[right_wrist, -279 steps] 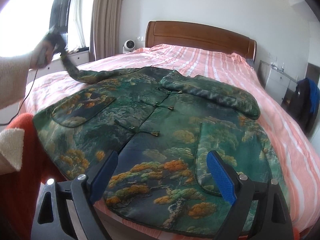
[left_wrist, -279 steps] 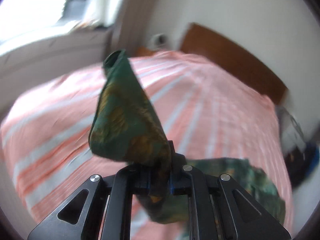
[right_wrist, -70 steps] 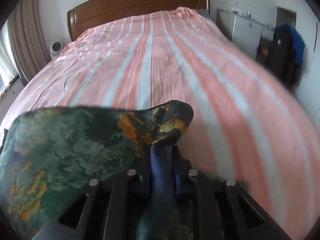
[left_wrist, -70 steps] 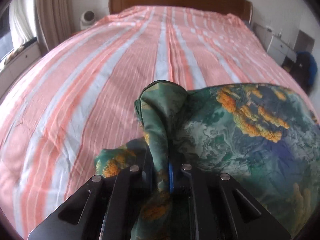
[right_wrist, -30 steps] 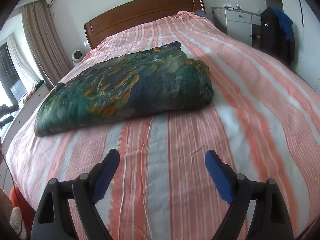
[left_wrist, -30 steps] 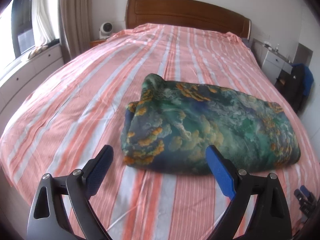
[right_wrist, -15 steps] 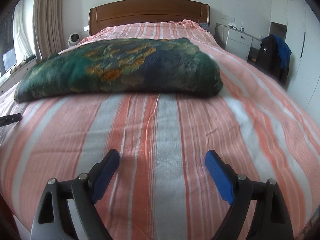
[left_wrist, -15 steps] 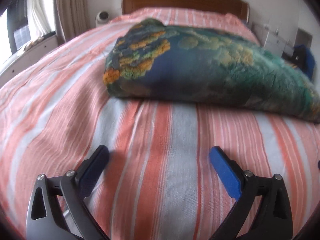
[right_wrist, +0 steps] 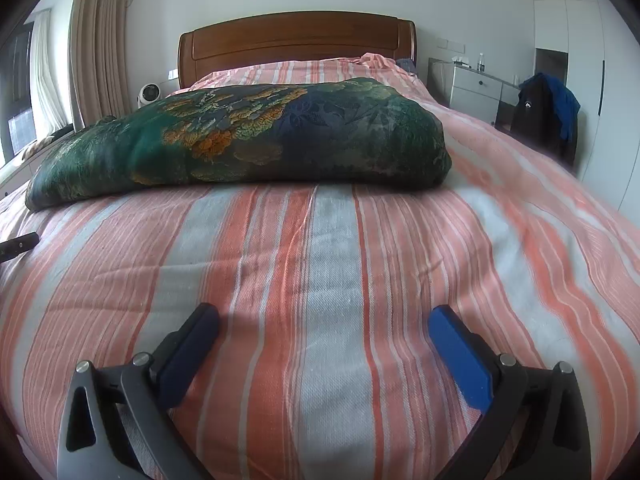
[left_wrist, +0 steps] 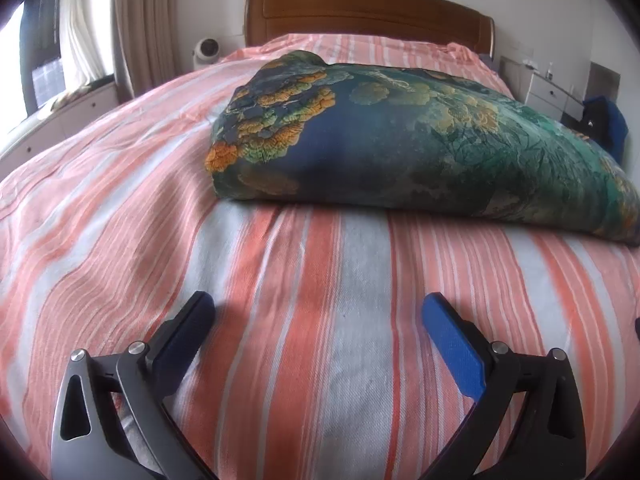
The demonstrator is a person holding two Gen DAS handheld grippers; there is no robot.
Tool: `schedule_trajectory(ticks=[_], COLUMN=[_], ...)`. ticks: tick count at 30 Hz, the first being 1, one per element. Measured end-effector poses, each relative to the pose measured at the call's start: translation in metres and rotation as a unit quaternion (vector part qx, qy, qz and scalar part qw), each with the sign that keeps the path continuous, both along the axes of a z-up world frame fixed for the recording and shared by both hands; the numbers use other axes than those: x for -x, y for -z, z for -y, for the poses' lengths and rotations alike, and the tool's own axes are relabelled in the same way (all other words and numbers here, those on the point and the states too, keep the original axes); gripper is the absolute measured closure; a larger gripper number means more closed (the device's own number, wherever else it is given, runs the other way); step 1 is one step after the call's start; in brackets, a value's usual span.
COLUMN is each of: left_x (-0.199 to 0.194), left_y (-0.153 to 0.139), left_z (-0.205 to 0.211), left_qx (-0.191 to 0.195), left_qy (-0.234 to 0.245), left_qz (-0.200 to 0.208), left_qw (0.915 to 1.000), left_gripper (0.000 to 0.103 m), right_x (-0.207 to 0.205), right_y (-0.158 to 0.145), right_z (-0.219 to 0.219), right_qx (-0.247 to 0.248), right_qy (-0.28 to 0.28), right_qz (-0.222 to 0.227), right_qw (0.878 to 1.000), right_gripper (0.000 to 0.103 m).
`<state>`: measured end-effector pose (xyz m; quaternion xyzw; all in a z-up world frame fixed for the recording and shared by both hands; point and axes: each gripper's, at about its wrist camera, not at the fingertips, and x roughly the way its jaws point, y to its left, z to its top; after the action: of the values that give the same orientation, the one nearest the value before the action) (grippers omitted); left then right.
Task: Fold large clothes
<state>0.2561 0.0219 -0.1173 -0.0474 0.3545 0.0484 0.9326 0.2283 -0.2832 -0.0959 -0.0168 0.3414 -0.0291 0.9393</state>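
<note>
A bed [left_wrist: 320,280] covered in orange-and-white stripes is seen below a wooden headboard [right_wrist: 296,42]. The folded green patterned garment [left_wrist: 420,140] is laid mid-bed, short of the headboard. Nearer the foot, the left gripper [left_wrist: 318,312] and right gripper [right_wrist: 324,326] are held low over the sheet, jaws spread wide and empty.

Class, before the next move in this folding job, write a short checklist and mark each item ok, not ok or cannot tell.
1. Green patterned jacket folded into one bundle: ok.
2. Jacket rests fully on the striped bed: ok.
3. Left gripper open, holding nothing: ok.
4. Right gripper open, holding nothing: ok.
5. Far edge of the fold neat: cannot tell, hidden behind the bundle.
6. No sleeve sticking out on the near side: ok.
</note>
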Motion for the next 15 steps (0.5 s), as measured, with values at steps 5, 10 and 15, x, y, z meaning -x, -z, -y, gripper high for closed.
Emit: schedule_trajectory(ticks=[5,10,15], left_x=[0.0007,0.0006,0.0007], left_y=[0.0004,0.0003,0.0003], left_z=[0.0002,0.0001,0.0005], left_qx=[-0.001,-0.001,-0.001], left_qy=[-0.001,-0.001,-0.001], left_qz=[0.000,0.000,0.000], left_qw=[1.0000,1.0000,1.0000], left_gripper=[0.000,0.000,0.000], right_x=[0.0018,0.0013,0.0016], right_y=[0.0014,0.0009,0.0012], right_z=[-0.0024,-0.0021,-0.0023], right_qx=[0.001,0.001,0.001], right_qy=[0.000,0.000,0.000], right_qz=[0.001,0.000,0.000], right_qw=[1.000,1.000,1.000], right_gripper=[0.000,0.000,0.000])
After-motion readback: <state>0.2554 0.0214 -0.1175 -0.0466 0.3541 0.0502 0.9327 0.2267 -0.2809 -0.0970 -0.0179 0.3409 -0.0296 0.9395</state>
